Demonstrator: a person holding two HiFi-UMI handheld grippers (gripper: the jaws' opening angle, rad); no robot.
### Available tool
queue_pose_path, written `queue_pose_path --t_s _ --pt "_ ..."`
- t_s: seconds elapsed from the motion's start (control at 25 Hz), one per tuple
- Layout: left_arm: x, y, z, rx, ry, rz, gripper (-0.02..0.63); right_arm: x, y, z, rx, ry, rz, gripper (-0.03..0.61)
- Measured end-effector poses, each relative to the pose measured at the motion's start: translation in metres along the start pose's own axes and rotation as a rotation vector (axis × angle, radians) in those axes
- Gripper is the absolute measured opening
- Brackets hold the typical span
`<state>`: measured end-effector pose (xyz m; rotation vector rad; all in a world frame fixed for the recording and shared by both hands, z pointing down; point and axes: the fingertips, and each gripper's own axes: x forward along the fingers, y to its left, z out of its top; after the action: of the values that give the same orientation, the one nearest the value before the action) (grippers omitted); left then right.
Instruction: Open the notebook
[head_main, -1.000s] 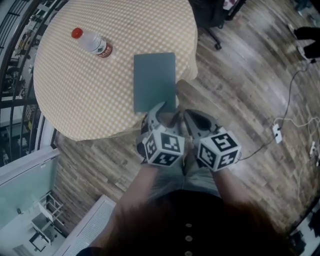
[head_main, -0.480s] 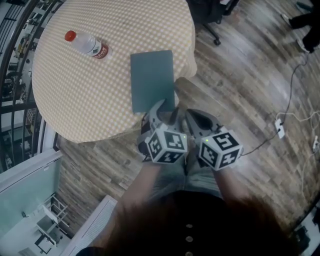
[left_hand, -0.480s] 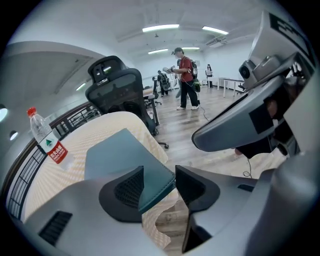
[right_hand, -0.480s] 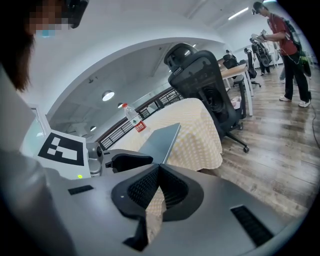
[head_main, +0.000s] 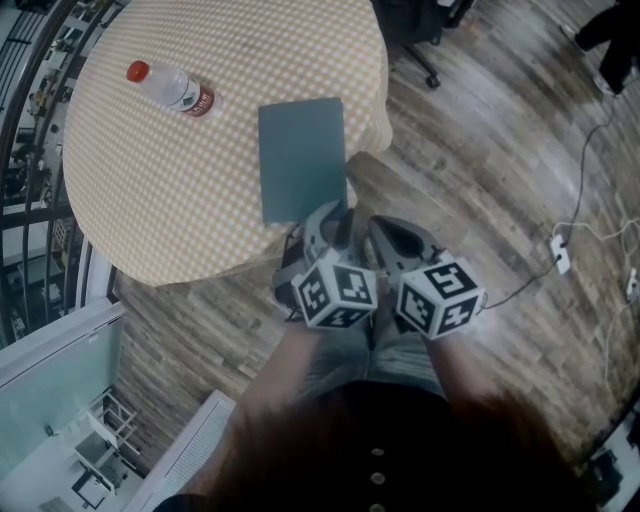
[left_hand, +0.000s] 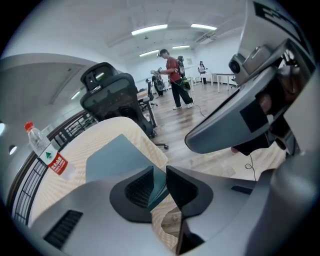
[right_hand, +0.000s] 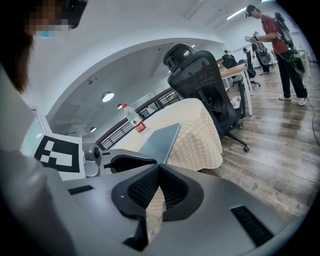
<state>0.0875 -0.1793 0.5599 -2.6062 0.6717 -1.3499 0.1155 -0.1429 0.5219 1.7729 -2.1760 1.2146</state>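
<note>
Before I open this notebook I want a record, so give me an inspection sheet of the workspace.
Surface: round table under checked cloth.
Job's things: notebook closed, flat near the table's edge.
Clutter: red-capped bottle, apart from the notebook.
Grippers: left gripper jaws closing, notebook corner between them; right gripper shut, empty.
Cables: wired white plug block on the floor.
Surroundings: office chair beyond the table; person standing far off.

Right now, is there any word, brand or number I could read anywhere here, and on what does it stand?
Nothing reads clearly.
Bottle: its red label carries white print, too blurred to read.
Notebook: plain cover, no text.
Marker cubes: only black-and-white squares, no words.
</note>
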Motion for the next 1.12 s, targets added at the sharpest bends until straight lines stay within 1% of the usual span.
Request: queue_pose_path --t_s 0.2,0.44,0.56,0.88,1.12 --pt "-0.004 -0.001 0.004 0.028 -0.003 -0.004 0.056 -0.005 -0.003 -0.001 0.011 -0.010 -0.005 0.011" --pt "-0.006 0.001 0.005 -0.005 -0.010 -0.025 0.028 -0.005 -0.001 0.003 0.013 -0.019 0.001 0.011" --pt "-0.009 0.003 0.007 -0.036 -0.025 -0.032 0.024 -0.004 0.001 0.004 0.012 -0.023 0.004 0.011" --pt "-0.022 0.013 0.015 -0.160 -0.077 -0.052 0.020 -0.004 0.006 0.013 -0.021 -0.021 0.019 0.011" --pt "-0.036 0.024 0.025 -0.220 -0.118 -0.067 0.018 0.000 0.015 0.024 -0.052 -0.023 0.040 0.011"
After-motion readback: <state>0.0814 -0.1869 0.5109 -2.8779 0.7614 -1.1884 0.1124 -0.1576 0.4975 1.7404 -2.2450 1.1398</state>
